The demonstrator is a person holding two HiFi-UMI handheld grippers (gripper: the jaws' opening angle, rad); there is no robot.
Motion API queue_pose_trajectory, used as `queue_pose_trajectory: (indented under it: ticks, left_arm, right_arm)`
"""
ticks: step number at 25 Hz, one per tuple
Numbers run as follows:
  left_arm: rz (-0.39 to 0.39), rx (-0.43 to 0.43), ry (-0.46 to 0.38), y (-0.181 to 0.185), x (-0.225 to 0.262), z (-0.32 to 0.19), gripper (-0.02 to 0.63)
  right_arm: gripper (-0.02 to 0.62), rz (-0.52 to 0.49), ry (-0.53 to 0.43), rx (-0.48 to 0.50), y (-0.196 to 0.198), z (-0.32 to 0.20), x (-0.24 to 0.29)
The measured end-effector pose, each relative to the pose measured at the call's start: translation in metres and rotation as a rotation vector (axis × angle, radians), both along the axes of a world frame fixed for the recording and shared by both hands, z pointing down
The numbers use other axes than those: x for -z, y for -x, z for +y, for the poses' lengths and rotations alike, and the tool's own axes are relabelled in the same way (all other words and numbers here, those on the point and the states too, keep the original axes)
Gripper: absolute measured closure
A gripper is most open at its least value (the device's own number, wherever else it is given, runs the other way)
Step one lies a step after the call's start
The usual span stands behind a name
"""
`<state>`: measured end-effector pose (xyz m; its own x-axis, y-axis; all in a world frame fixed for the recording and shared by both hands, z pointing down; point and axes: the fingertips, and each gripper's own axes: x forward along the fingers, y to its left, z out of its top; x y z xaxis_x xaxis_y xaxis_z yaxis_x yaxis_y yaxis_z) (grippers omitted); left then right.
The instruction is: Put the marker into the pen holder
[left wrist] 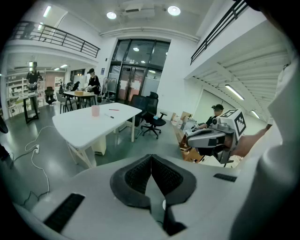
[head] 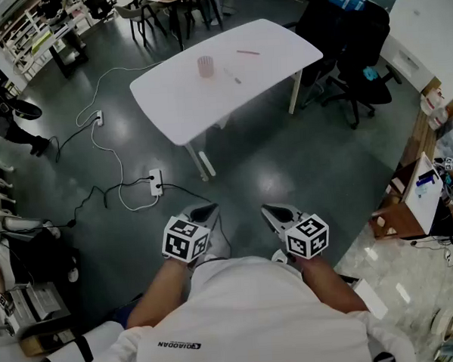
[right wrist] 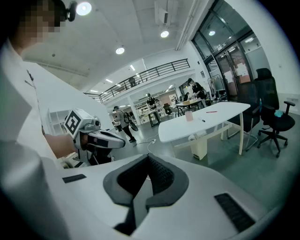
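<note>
- Left gripper [left wrist: 151,161] — its dark ribbed pads meet tip to tip, with nothing between them.
- Right gripper [right wrist: 148,161] — jaws likewise pressed together and empty.
- In the head view both grippers sit side by side, close to the person's white shirt [head: 249,319], well apart from the table.
- The white rounded table [head: 177,103] stands at 12 o'clock from the grippers, across dark grey floor.
- The pink translucent pen holder [head: 205,66] stands upright on it.
- The slim dark marker [head: 232,76] lies flat on the tabletop at 4 o'clock of the holder, near but not touching it.
- A thin red pen [head: 248,53] lies at 2 o'clock of the holder, farther off.
- A black office chair [head: 356,48] stands at 3 o'clock of the table.
</note>
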<state>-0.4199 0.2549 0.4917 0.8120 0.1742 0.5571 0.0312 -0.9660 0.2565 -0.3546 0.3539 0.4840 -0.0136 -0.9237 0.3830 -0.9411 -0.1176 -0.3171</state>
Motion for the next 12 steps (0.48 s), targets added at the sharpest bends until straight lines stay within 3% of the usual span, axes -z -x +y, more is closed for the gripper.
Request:
queue_pose_trajectory:
  ticks: [12]
  left_arm:
    - [0.036,-0.008,-0.011,0.042,0.017,-0.047,0.577]
  right_arm:
    - [0.577,-0.010,0.015,0.006,0.041,-0.046,0.002]
